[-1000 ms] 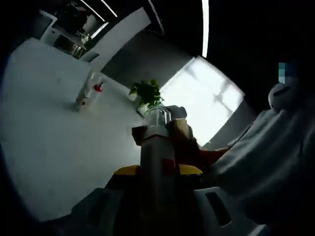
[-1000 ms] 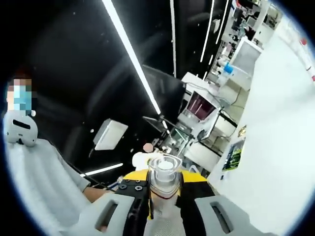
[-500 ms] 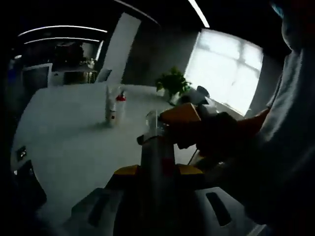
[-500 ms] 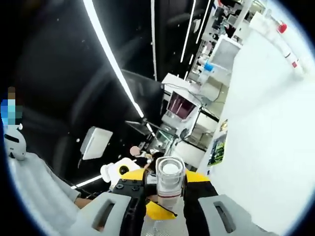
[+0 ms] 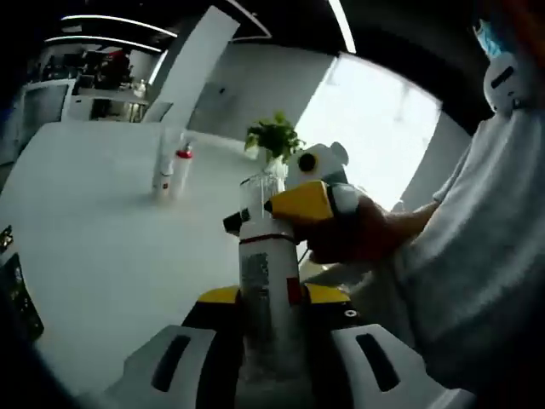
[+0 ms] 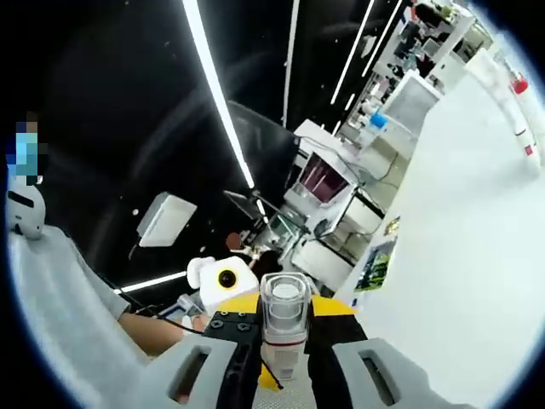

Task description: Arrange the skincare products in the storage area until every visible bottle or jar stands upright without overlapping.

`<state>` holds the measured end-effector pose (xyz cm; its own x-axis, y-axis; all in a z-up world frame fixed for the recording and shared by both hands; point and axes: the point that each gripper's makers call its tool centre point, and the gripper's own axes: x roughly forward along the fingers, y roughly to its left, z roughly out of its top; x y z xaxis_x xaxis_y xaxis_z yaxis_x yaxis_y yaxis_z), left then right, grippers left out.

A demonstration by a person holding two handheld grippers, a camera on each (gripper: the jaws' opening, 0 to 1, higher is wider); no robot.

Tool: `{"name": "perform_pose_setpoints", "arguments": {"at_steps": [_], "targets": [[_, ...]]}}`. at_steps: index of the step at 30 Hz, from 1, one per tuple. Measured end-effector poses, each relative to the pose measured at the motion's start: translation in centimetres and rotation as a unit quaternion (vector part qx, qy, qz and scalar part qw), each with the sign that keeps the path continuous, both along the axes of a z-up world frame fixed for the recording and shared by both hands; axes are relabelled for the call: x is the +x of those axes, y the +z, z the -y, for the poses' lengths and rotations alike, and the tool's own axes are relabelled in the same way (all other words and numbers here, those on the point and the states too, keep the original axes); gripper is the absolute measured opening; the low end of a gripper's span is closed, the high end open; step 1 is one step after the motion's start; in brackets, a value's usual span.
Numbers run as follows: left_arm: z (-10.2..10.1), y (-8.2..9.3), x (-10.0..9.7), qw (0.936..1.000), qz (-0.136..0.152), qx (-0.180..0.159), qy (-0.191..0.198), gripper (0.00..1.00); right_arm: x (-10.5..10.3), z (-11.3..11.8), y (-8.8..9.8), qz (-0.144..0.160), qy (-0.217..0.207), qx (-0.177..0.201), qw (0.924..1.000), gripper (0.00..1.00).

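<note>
Between the jaws of my left gripper (image 5: 266, 256) stands a white bottle (image 5: 268, 285) with a printed label, a red band and a clear cap; the jaws are shut on its body. My right gripper (image 5: 308, 203), yellow, sits right beside that cap, held by a person's hand (image 5: 366, 232). In the right gripper view, my right gripper (image 6: 283, 341) is shut on a clear-capped bottle (image 6: 283, 311) with a red band. I cannot tell whether this is the same bottle. My left gripper's yellow body (image 6: 223, 285) shows just left of it. Two slim bottles (image 5: 170, 169), one red-capped, stand upright far off on the white table (image 5: 85, 256).
A potted plant (image 5: 274, 141) stands at the table's far edge before a bright window. A dark flat item (image 5: 17, 294) lies at the table's left edge. The person's pale sleeve (image 5: 477, 256) fills the right. Shelves and equipment (image 6: 341, 196) stand beyond the table (image 6: 477, 256).
Both views have swung with the hands and the left one is brighter. The bottles stay gripped. The left gripper's body has come into the right gripper view.
</note>
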<state>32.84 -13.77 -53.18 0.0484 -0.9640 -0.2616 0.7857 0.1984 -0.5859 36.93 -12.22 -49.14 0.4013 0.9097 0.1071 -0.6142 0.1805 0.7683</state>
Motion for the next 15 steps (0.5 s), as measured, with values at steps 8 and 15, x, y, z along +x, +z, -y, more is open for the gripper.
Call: {"name": "perform_pose_setpoints", "arguments": {"at_steps": [8, 15], "targets": [[0.1, 1.1, -1.3, 0.9977, -0.05, -0.034, -0.031, 0.21, -1.1, -0.9, 2.0, 0.044, 0.03, 0.03, 0.9981, 0.12], [-0.6, -0.7, 1.3, 0.9973, 0.042, 0.042, 0.043, 0.2, 0.9, -0.1, -0.5, 0.002, -0.023, -0.007, 0.9997, 0.15]]}}
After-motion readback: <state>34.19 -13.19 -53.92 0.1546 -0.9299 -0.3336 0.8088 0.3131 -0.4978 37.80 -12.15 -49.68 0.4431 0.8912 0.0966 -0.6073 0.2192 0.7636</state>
